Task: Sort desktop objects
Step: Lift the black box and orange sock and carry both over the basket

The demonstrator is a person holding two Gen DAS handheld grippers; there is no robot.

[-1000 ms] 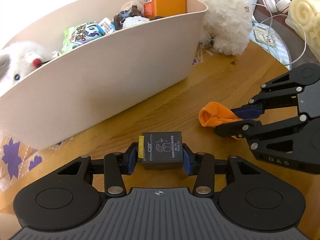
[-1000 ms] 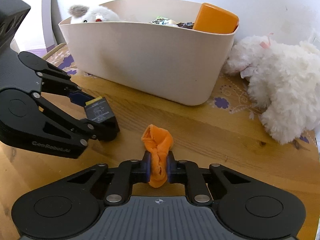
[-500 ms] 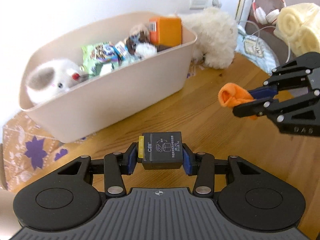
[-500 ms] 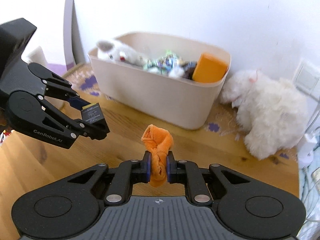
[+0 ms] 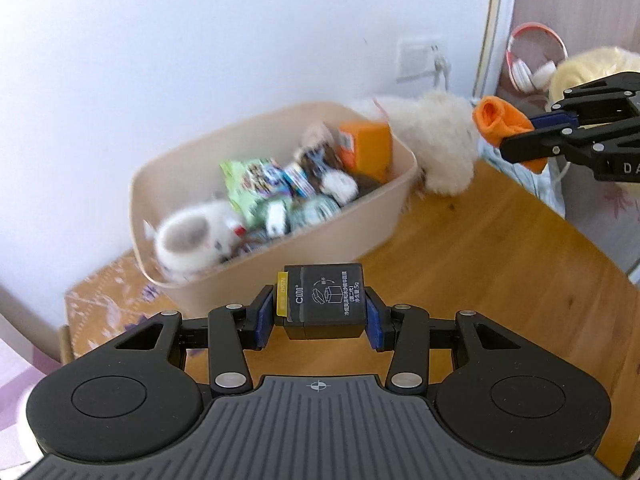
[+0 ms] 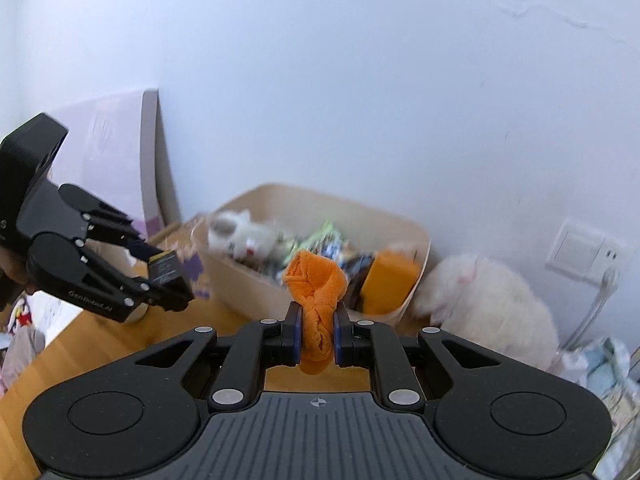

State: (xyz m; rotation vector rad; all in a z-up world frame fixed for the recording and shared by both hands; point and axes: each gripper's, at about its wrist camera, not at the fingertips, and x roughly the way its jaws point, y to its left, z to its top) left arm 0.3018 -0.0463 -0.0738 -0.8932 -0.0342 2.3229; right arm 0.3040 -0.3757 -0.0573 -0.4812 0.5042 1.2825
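Gripping a small black box [image 5: 323, 300], squarish with a matte printed top and a yellow strip along its left edge, the left tongs [image 5: 320, 316] are closed onto its two sides, blue pads flat against it, and hold it in the air above the wooden desk [image 5: 500, 264]. Beyond it stands a beige plastic bin [image 5: 400, 200], oval with smooth curved walls, blurred in both views. Inside, from the left, lie a fluffy white and grey plush toy [image 5: 188, 236], glossy green and blue snack packets [image 5: 260, 184] and a boxy orange container [image 5: 366, 146] at the right end. Just past the bin's right end a shaggy white stuffed animal [image 5: 436, 140] rests on the desk by the wall. Farther right, the right tongs [image 6: 316, 334] are squeezed nearly shut on a soft orange cloth [image 6: 316, 292], a twisted, knotted roll of terry-like fabric whose looped end sticks up above the fingers; it too hangs in the air, near the bin's right end. A white wall socket [image 6: 584, 250] sits at the far right.
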